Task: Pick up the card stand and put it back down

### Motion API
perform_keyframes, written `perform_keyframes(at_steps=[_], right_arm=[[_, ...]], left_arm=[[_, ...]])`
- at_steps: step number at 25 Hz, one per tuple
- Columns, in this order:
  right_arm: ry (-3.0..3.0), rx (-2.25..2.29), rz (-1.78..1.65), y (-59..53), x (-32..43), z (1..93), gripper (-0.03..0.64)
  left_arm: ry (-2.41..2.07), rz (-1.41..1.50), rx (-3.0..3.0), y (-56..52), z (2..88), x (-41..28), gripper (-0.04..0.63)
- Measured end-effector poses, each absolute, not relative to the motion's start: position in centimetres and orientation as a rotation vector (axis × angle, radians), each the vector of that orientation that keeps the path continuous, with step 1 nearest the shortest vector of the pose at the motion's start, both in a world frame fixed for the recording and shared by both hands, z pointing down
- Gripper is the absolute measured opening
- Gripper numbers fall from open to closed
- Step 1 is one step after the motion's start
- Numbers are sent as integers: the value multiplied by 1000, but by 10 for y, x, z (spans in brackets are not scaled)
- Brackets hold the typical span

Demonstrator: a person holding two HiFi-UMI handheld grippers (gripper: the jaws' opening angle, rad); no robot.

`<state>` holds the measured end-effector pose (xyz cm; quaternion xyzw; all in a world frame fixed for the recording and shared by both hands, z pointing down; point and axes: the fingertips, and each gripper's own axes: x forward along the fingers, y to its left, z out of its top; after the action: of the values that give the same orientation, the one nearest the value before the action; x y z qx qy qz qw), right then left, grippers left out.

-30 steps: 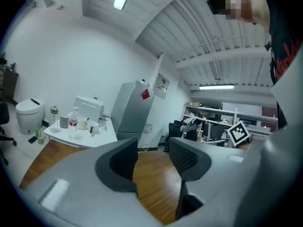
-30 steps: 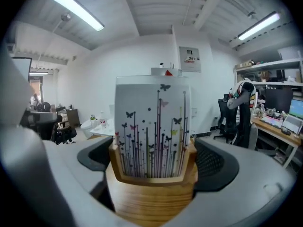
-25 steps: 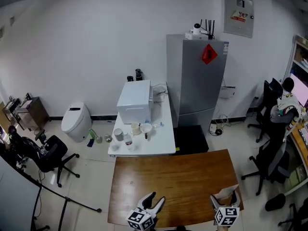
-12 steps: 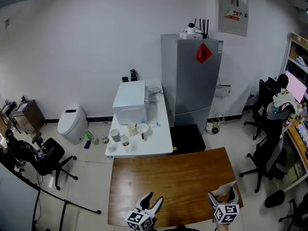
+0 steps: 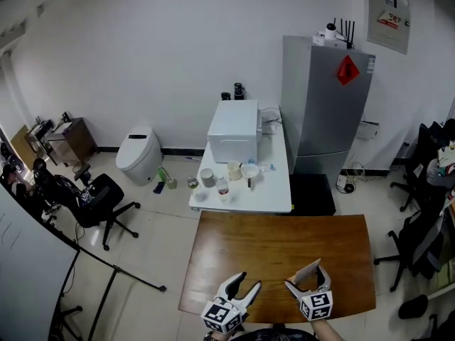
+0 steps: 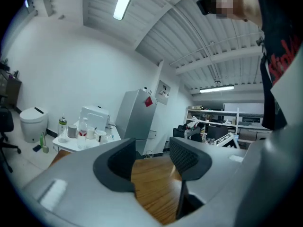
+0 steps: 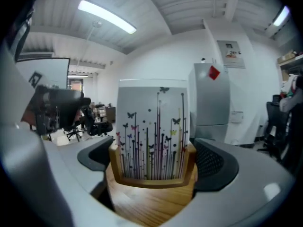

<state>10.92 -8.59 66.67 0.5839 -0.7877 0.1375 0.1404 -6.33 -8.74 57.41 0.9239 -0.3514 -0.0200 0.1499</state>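
Note:
The card stand point(image 7: 151, 143) is a wooden holder with an upright white card printed with dark stems and small butterflies. It sits between the jaws of my right gripper point(image 7: 154, 159), whose pads press on both ends of the wooden base. In the head view the card stand point(image 5: 306, 271) and the right gripper point(image 5: 307, 280) are over the near right part of the brown wooden table point(image 5: 284, 236). Whether the stand touches the tabletop I cannot tell. My left gripper point(image 5: 247, 284) is beside it at the near edge, open and empty, as the left gripper point(image 6: 154, 160) view confirms.
Behind the wooden table stands a white table point(image 5: 266, 194) with cups, a bottle and a white box point(image 5: 233, 130). A grey fridge point(image 5: 323, 98) stands at the back right. Office chairs point(image 5: 421, 236) are at the right, another chair point(image 5: 99, 197) at the left.
The head view has swung, shifting the room rightward. My right gripper with the card stand now sits further in from the table's right corner. The grip is unchanged.

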Motion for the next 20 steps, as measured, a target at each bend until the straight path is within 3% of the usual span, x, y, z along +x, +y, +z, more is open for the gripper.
perform_keyframes(at_steps=[6,13,17,20], right_arm=[[-2369,1276,394,-152,-47,781,523],[-2183,1191,445,-192,-107,902,523],[-2163,1125,478,-213,-121,922,531],[-2189,1083,583,-191,-114,913,580]], left_arm=[[-1128,-6,2605,-57,591,-124,207],[-1288,7,2508,-12,607,-173,207],[-1415,31,2399,-6,616,-207,207],[-1496,44,2326,-6,623,-230,207]])
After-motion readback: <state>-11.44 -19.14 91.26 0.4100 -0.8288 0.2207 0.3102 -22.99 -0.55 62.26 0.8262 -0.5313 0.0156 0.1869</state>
